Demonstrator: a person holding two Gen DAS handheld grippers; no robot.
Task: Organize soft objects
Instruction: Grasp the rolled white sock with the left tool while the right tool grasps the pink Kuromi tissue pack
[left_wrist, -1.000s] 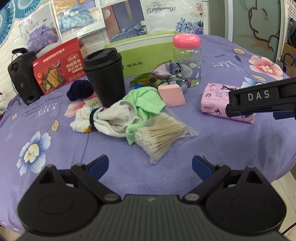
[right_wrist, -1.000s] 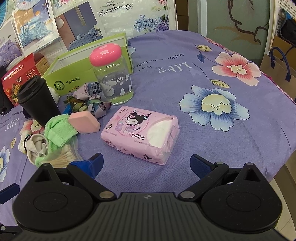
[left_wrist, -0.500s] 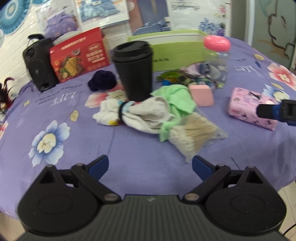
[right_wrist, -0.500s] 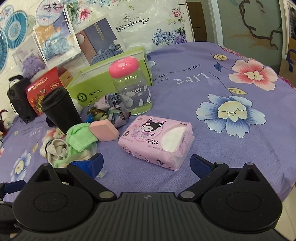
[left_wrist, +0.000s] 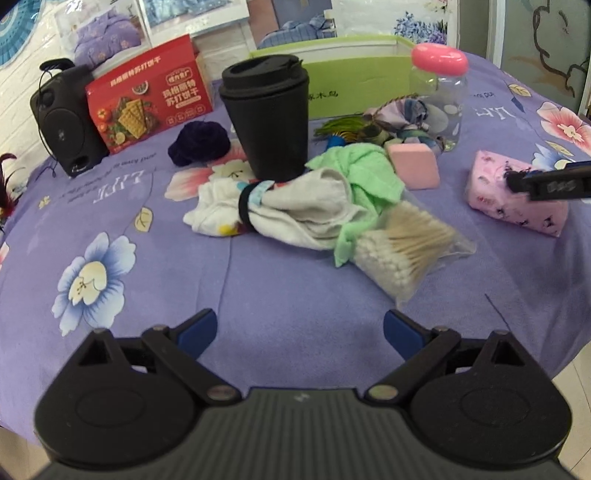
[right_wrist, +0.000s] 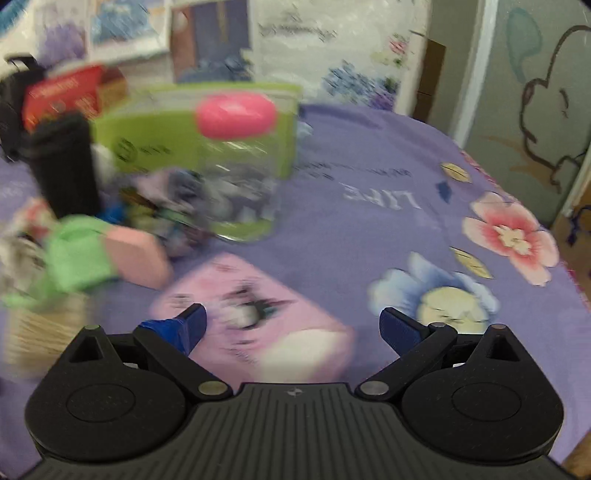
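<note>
A pile of soft things lies mid-table: a white cloth bundle (left_wrist: 295, 210) tied with a black band, a green cloth (left_wrist: 365, 173), a pink sponge (left_wrist: 413, 166), a patterned scarf (left_wrist: 402, 118) and a dark purple scrunchie (left_wrist: 199, 142). A pink tissue pack (left_wrist: 517, 201) lies at the right. My left gripper (left_wrist: 299, 330) is open and empty, short of the pile. My right gripper (right_wrist: 291, 326) is open right over the tissue pack (right_wrist: 258, 317), fingers on either side; that view is blurred. One right fingertip (left_wrist: 546, 184) shows over the pack.
A black lidded cup (left_wrist: 269, 118) stands behind the pile. A clear jar with pink lid (left_wrist: 439, 92), a green open box (left_wrist: 354, 83), a red cracker box (left_wrist: 147, 99) and a black speaker (left_wrist: 62, 118) stand at the back. A bag of cotton swabs (left_wrist: 402, 251) lies in front.
My right gripper has moved forward and down onto the tissue pack, which now sits between its open fingers. My left gripper has shifted left and back a little; both stay open.
</note>
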